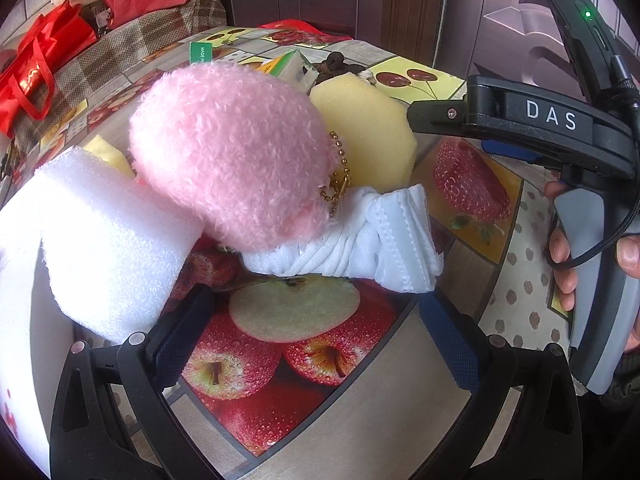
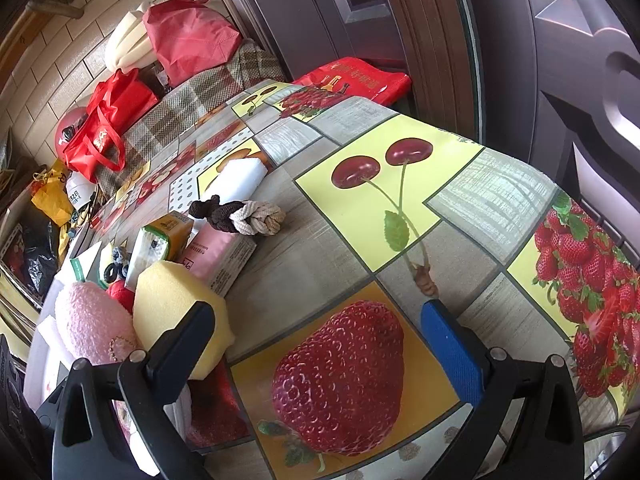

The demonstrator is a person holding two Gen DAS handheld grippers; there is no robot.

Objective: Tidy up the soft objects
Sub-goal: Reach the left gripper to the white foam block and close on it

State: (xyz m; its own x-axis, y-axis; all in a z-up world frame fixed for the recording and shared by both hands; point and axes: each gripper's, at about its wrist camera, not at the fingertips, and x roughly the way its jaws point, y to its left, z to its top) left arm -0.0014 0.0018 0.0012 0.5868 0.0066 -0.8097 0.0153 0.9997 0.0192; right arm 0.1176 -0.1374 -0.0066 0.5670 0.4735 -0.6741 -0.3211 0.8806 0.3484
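1. A pink plush toy [image 1: 232, 152] sits on the fruit-print tablecloth [image 1: 472, 280], leaning on a knotted white cloth [image 1: 360, 236], between a white foam block [image 1: 108, 240] and a yellow sponge [image 1: 368, 136].
2. The left gripper [image 1: 316, 336] hovers wide open, empty.
3. The right gripper [image 2: 320, 344] likewise gapes, empty, over a printed strawberry.

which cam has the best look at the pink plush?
Left wrist. The pink plush fills the middle of the frame, fur and gold bead chain clear, lying against the white knotted cloth. Right wrist catches it only at the lower-left edge, small and partly behind the yellow sponge.
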